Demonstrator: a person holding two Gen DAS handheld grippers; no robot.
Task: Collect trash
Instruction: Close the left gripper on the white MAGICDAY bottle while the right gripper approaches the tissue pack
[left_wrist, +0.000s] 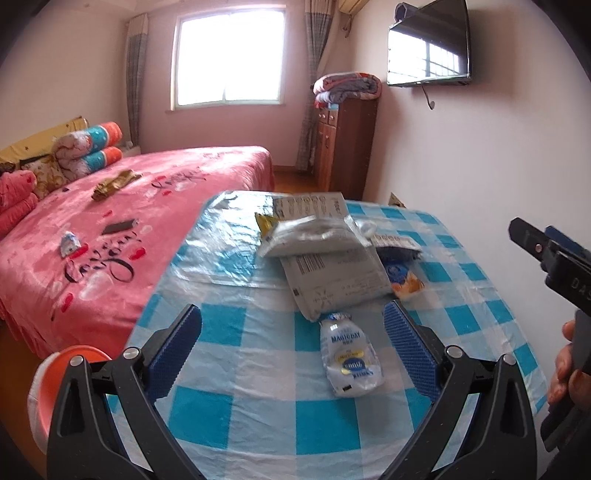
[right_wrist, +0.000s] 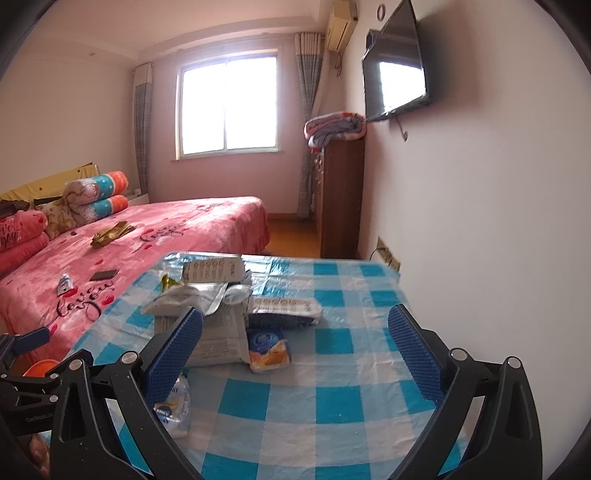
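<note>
Blue-and-white checked cloth covers the counter (left_wrist: 258, 417), and the trash lies on it: a clear MAGICDAY wrapper (left_wrist: 349, 360) flat on the cloth, just in front of a heap of grey mailer bags (left_wrist: 332, 273) piled on one another, with a small blue-and-orange snack packet (right_wrist: 267, 349) touching the heap's right edge. Left tongs (left_wrist: 291, 350) hang released above the wrapper, blue pads spread wide on either side of it, not touching. Right tongs (right_wrist: 295, 354) are likewise released, wide apart over the counter near the packet. An orange bin (left_wrist: 55, 376) sits at the counter's left corner. Beyond lies a pink bed (left_wrist: 110, 229) with a small wrapper (left_wrist: 70, 243) on it, a window (left_wrist: 229, 55) behind
</note>
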